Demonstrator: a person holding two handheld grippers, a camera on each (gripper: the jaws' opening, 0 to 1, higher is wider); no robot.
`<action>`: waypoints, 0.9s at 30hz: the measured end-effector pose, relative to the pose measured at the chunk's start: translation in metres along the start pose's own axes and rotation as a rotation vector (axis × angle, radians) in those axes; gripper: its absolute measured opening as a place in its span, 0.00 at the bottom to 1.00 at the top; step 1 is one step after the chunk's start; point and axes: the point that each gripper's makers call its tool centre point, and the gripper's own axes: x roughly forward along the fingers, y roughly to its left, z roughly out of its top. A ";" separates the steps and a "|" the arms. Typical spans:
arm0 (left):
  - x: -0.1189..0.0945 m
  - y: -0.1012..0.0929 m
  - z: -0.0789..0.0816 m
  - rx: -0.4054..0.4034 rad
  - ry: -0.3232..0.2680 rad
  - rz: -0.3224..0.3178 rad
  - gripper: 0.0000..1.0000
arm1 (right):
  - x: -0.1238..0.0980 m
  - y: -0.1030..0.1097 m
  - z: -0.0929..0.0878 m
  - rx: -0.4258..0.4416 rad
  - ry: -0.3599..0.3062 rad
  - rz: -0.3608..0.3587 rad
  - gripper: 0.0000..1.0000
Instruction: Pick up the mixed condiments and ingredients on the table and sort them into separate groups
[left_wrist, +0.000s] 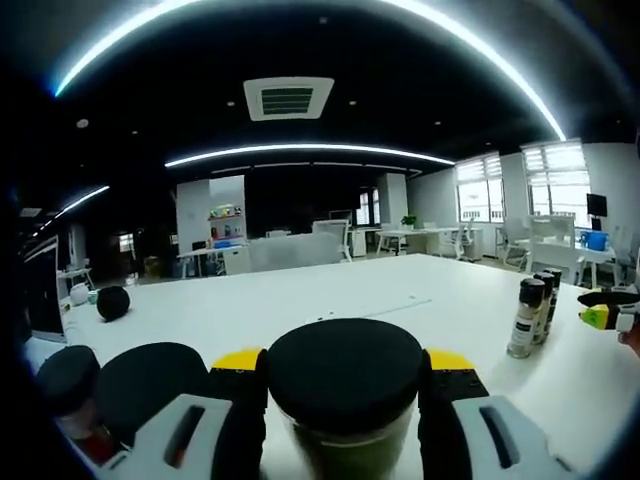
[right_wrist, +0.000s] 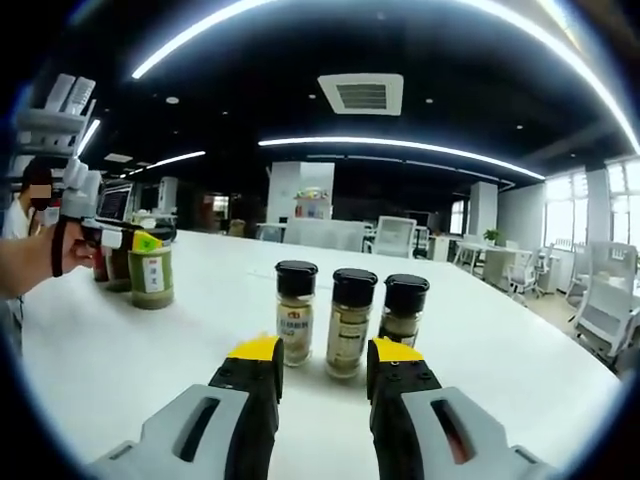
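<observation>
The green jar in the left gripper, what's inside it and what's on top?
The green jar has a black lid on top. Through its clear wall shows greenish filling; its base is hidden between the left gripper jaws.

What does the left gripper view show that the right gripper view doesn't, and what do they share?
Left gripper view: a black ball far across the table and two black-lidded jars beside the left gripper.

Right gripper view: the right gripper, open, and a person's hand.

Both: the green-filled jar in the left gripper, three spice bottles, white table.
</observation>
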 end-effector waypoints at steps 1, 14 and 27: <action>0.000 0.000 0.000 0.001 0.000 0.001 0.60 | -0.001 0.000 0.001 -0.001 -0.002 0.001 0.34; 0.002 0.002 -0.001 0.024 0.002 0.014 0.60 | -0.002 0.001 0.002 0.000 -0.002 0.004 0.34; 0.001 0.002 -0.003 0.035 0.010 0.021 0.61 | -0.001 0.005 0.005 -0.001 -0.010 0.015 0.34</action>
